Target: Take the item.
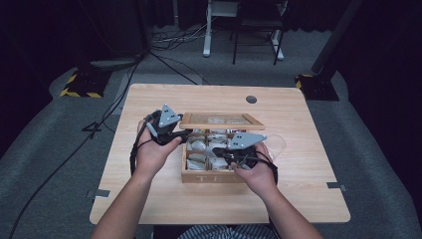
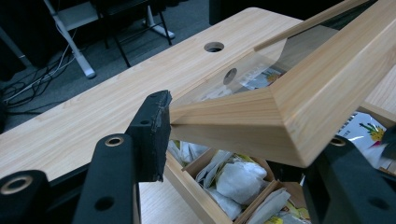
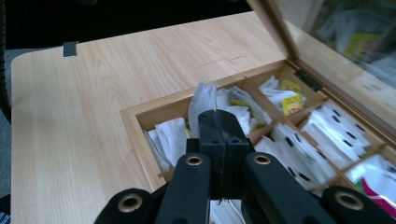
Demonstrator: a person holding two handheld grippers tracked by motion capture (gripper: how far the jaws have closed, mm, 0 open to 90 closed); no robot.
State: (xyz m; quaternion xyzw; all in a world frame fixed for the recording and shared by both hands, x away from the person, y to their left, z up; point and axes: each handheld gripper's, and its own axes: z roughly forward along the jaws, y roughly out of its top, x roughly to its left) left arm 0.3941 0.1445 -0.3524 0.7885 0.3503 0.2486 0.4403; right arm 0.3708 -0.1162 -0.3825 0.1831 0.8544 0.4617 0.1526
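Wooden tea box [image 1: 206, 175], front wall lettered "TE…", is sitting mid-table [image 1: 149, 199] with its long axis running along the near edge and its glazed lid [image 1: 222, 120] standing open at the back. Left gripper [image 2: 243, 135] is pinching the lid's corner between its jaws. Right gripper [image 3: 219, 126], jaws pressed together, is clamping a white tea bag [image 3: 204, 99] standing upright over a front compartment, seen close in the right gripper view.
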